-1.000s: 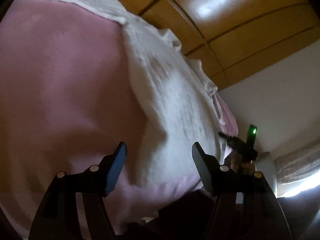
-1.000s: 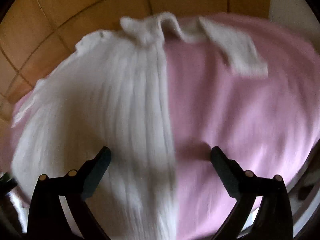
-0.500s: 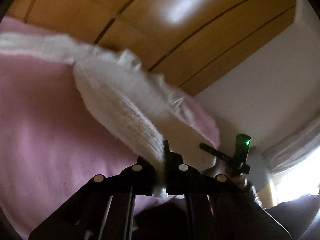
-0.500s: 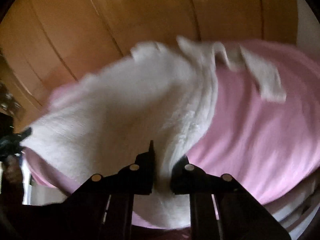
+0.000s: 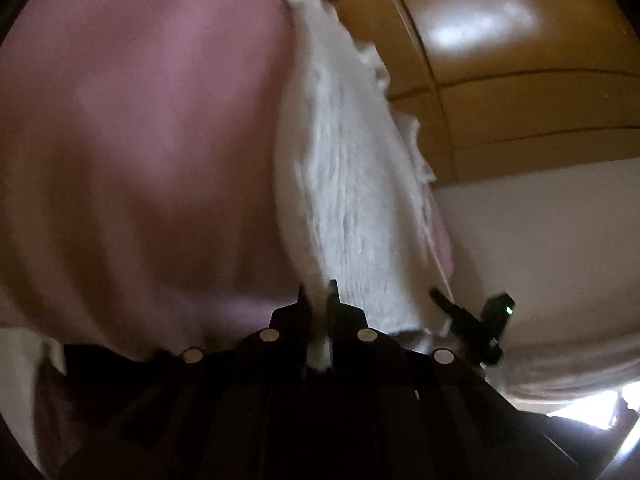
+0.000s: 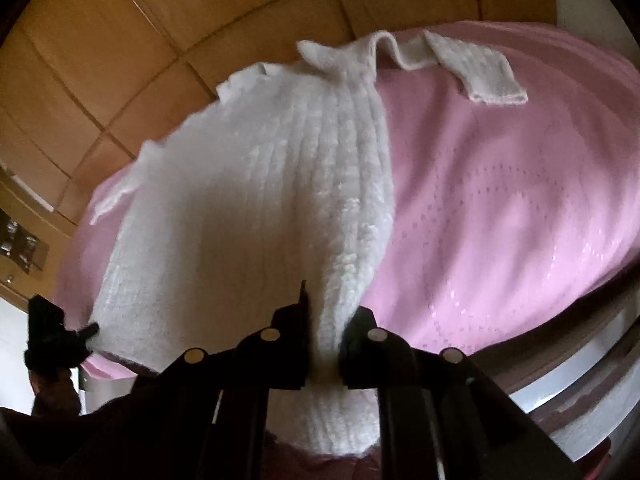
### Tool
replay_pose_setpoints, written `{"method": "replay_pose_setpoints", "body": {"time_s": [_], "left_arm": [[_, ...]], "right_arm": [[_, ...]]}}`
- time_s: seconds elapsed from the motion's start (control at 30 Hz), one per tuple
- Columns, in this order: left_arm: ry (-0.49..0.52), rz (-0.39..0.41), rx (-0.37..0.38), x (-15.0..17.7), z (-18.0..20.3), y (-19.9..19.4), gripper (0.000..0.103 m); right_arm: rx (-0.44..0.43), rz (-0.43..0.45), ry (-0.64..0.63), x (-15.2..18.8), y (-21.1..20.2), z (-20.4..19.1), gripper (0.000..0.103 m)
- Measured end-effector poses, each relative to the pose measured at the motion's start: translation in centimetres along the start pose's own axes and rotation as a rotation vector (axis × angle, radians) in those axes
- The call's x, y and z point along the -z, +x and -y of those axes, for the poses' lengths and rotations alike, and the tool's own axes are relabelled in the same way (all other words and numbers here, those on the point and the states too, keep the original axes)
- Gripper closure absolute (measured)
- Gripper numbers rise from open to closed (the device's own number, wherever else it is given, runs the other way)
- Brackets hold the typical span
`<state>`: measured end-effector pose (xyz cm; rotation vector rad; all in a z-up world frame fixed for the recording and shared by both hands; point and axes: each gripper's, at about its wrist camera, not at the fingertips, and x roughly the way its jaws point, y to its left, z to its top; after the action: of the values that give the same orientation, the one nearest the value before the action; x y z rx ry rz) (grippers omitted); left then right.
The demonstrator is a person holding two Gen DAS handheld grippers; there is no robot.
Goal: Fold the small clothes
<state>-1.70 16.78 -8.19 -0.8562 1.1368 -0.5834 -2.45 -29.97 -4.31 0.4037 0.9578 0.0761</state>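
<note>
L wrist view: left gripper point(image 5: 318, 304) is clamped on the near hem of the white knit sweater point(image 5: 352, 200), a bit of fabric poking out betw the closed jaws; garment runs up & away over the pink blanket point(image 5: 140, 140), w/ the wooden wardrobe point(image 5: 500, 80) behind and the right gripper point(image 5: 440, 298) at the sweater's other hem corner, lower right. R wrist view: right gripper point(image 6: 324, 320) is closed tight on a bunched fold of the sweater point(image 6: 260, 200), which lies ribbed & half lifted on the blanket point(image 6: 500, 220), one sleeve point(image 6: 480, 72) spread flat at the far side; left gripper point(image 6: 90, 330) pinches the hem corner at lower left.
</note>
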Motion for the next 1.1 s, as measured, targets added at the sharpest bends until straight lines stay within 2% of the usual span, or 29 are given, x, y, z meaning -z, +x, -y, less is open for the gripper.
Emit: {"method": "replay_pose_setpoints", "body": {"time_s": [0.03,0.07,0.1,0.13,0.17,0.23,0.3,0.37,0.4,0.43,0.47,0.57,0.63,0.73,0.77,0.8,0.83,0.87,0.9,0.93,0.97,1.03,1.1], "left_arm": [[0.027,0.013,-0.02,-0.3,0.3,-0.4,0.088],[0.053,0.032,-0.037,-0.7,0.6,-1.1,0.072],[0.059,0.047,-0.042,-1.1,0.8,-1.3,0.06],[0.062,0.061,-0.044,-1.4,0.7,-1.5,0.042],[0.065,0.079,-0.05,-2.0,0.7,-1.3,0.041],[0.079,0.075,-0.067,-3.1,0.7,-0.2,0.042],[0.098,0.067,-0.085,-3.6,1.1,1.7,0.049],[0.143,0.033,-0.122,-3.8,1.4,2.5,0.078],[0.173,0.023,-0.148,-3.2,1.5,2.8,0.088],[0.212,0.019,-0.187,-3.0,2.1,3.5,0.092],[0.254,0.026,-0.218,-2.6,2.6,3.5,0.094],[0.296,0.05,-0.275,-2.2,3.2,2.7,0.095],[0.264,0.054,-0.285,-2.3,2.4,2.3,0.095],[0.244,0.051,-0.3,-2.6,1.8,2.4,0.092],[0.244,0.066,-0.312,-2.8,2.3,2.5,0.082],[0.254,0.082,-0.326,-3.0,2.7,2.3,0.077],[0.271,0.123,-0.356,-3.4,3.7,2.3,0.061],[0.282,0.152,-0.369,-3.6,4.3,2.0,0.042],[0.306,0.194,-0.381,-3.7,4.9,1.4,0.037],[0.337,0.229,-0.389,-4.1,5.8,1.2,0.036],[0.356,0.235,-0.386,-4.4,6.4,1.3,0.036],[0.374,0.247,-0.394,-5.5,7.4,2.1,0.036],[0.377,0.243,-0.395,-6.3,8.0,3.3,0.036]], "right_arm": [[-0.005,-0.002,-0.001,0.1,0.0,0.0,0.091],[-0.022,-0.006,0.0,0.0,0.1,0.0,0.088],[-0.025,-0.005,0.002,-0.1,0.0,0.0,0.075],[-0.019,0.001,0.007,-0.3,0.4,0.0,0.052],[-0.035,0.004,0.02,-0.5,0.6,0.4,0.047],[-0.031,0.012,0.041,-0.8,1.1,0.9,0.044],[-0.012,0.008,0.053,-1.0,2.1,1.3,0.042],[0.002,-0.006,0.065,-1.4,3.5,1.6,0.041],[0.008,-0.013,0.063,-1.5,4.0,1.5,0.053],[0.019,-0.016,0.055,-1.5,4.5,1.3,0.083],[0.033,-0.021,0.03,-1.7,4.7,0.8,0.091],[0.01,0.016,-0.023,-1.8,3.0,-0.6,0.093],[-0.011,0.035,-0.044,-1.7,1.7,-1.0,0.093],[0.038,0.001,-0.055,-1.3,2.3,-0.3,0.088],[0.068,-0.012,-0.041,-1.3,2.8,0.4,0.085],[0.082,-0.009,-0.026,-1.4,2.9,0.8,0.077],[0.11,0.016,-0.008,-1.8,2.7,1.4,0.073],[0.126,0.039,0.0,-2.2,2.2,1.9,0.064],[0.144,0.067,0.007,-2.8,1.8,2.4,0.055],[0.186,0.113,0.018,-3.8,1.3,2.9,0.052],[0.222,0.145,0.025,-4.6,1.1,3.4,0.051],[0.31,0.215,0.044,-6.9,1.0,4.4,0.043],[0.37,0.251,0.013,-8.9,1.8,4.7,0.04]]}}
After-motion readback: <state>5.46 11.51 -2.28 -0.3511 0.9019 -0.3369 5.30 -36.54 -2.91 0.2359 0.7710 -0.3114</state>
